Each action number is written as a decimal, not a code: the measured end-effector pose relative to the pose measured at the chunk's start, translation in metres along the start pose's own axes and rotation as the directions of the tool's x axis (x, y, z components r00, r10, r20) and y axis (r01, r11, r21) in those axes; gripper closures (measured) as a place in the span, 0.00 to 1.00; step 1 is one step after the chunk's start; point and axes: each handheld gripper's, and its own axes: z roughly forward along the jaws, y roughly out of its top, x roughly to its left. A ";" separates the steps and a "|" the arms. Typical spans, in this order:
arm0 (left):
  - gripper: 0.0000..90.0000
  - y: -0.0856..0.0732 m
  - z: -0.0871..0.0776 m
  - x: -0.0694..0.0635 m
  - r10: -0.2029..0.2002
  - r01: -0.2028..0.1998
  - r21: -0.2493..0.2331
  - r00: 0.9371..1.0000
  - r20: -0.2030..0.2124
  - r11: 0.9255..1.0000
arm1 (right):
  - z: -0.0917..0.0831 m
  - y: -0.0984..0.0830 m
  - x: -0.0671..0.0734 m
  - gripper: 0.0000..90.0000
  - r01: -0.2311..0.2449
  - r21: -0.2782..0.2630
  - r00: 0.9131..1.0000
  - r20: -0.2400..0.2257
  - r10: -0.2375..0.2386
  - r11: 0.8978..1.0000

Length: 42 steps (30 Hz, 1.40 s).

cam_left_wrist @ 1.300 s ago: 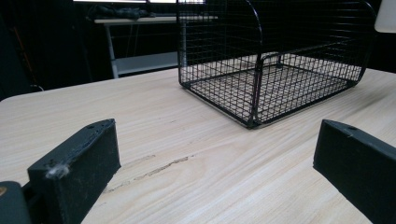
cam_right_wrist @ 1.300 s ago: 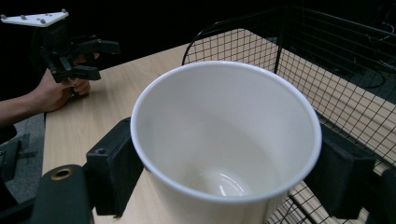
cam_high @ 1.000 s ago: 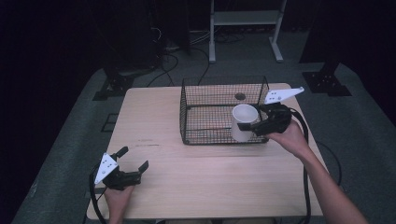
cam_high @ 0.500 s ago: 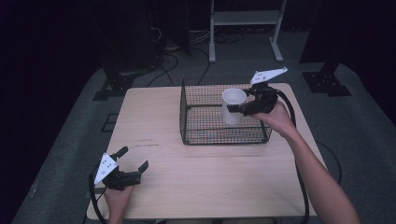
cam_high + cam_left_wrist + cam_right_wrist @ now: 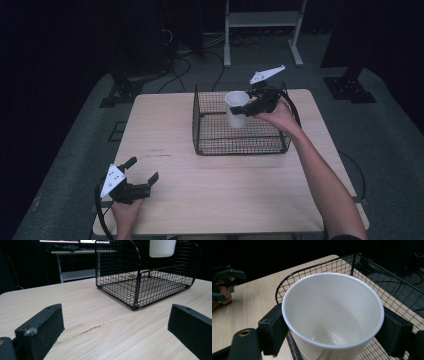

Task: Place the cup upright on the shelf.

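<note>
The white cup [image 5: 236, 109] is up in the air now, pinched across its rim by the right gripper [image 5: 250, 107], one black jaw on each side as the right gripper view shows plainly. A second ago that cup sat low at the near right corner of the wire basket [image 5: 240, 145], down at table level; half a second ago it was rising; now it hangs upright above the basket's open top, over the far half, mouth up and empty inside. From the left gripper view its base [image 5: 162, 248] floats clear above the basket floor, touching nothing. So the lift is done and the carry over the rim looks complete, which I'd judge puts the work at its last stretch: lowering the cup into the basket and letting go. The cup is held by its rim alone, so a tilt on the way down is the thing to watch, along with the basket's wire wall just beside it. Over on the near left corner of the wooden table [image 5: 165, 125], the left gripper [image 5: 141, 180] has not budged in that whole second; it rests low by the table edge, its jaws spread wide with nothing between them, well apart from the basket and playing no part for the moment.
</note>
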 end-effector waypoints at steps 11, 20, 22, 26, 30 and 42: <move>0.00 0.000 0.001 0.001 0.005 -0.005 -0.004 1.000 0.001 1.000 | 0.035 0.001 -0.013 0.22 -0.009 0.009 1.000 -0.014 0.009 1.000; 0.00 0.000 0.001 0.000 0.006 -0.006 0.001 1.000 0.005 1.000 | 0.051 -0.008 -0.024 0.22 -0.022 0.060 1.000 0.006 0.022 0.998; 0.00 0.000 0.001 0.000 0.005 -0.005 0.001 1.000 0.005 1.000 | 0.053 -0.011 -0.027 0.22 -0.025 0.070 1.000 0.013 0.025 0.997; 0.00 0.000 0.000 0.001 0.003 -0.003 -0.004 1.000 -0.001 1.000 | 0.056 -0.017 -0.037 0.21 -0.052 0.080 0.999 0.015 0.051 0.995; 0.00 0.000 0.000 0.002 -0.002 0.002 -0.005 1.000 -0.001 1.000 | 0.057 -0.022 -0.043 0.21 -0.068 0.096 0.998 0.022 0.066 0.993; 0.00 0.000 0.001 0.002 -0.002 0.002 -0.005 1.000 0.003 1.000 | 0.063 -0.033 -0.053 0.21 -0.095 0.132 0.995 0.014 0.094 0.987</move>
